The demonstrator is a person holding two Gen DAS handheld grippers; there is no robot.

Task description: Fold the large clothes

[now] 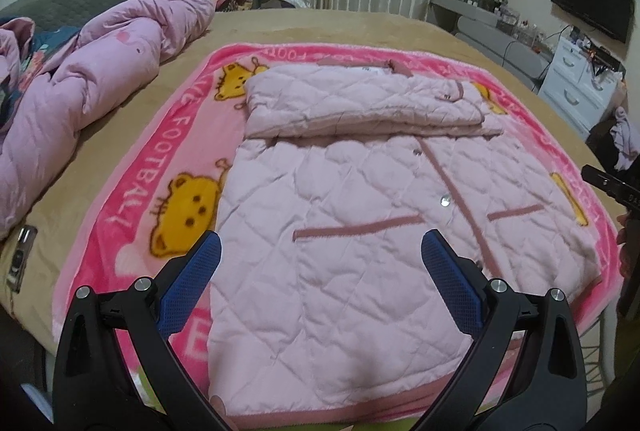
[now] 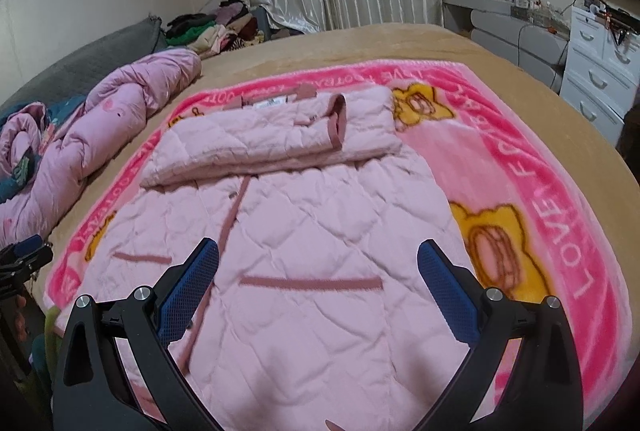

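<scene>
A pale pink quilted jacket (image 1: pixel 360 231) lies flat, front up, on a bright pink cartoon blanket (image 1: pixel 136 183) on the bed. Its sleeves (image 1: pixel 352 99) are folded across the chest at the far end. The jacket also shows in the right wrist view (image 2: pixel 304 251), with the folded sleeves (image 2: pixel 280 139) at its far end. My left gripper (image 1: pixel 320 251) is open and empty, held above the jacket's left half near the hem. My right gripper (image 2: pixel 318 259) is open and empty, above the jacket's right half. The right gripper's tip (image 1: pixel 608 185) shows at the right edge of the left wrist view.
A crumpled pink duvet (image 1: pixel 80 79) lies on the bed's left side. The tan bedsheet (image 1: pixel 360 27) surrounds the blanket. A pile of clothes (image 2: pixel 216 27) sits at the far left corner. White drawers (image 2: pixel 600 71) and a desk stand to the right, curtains behind.
</scene>
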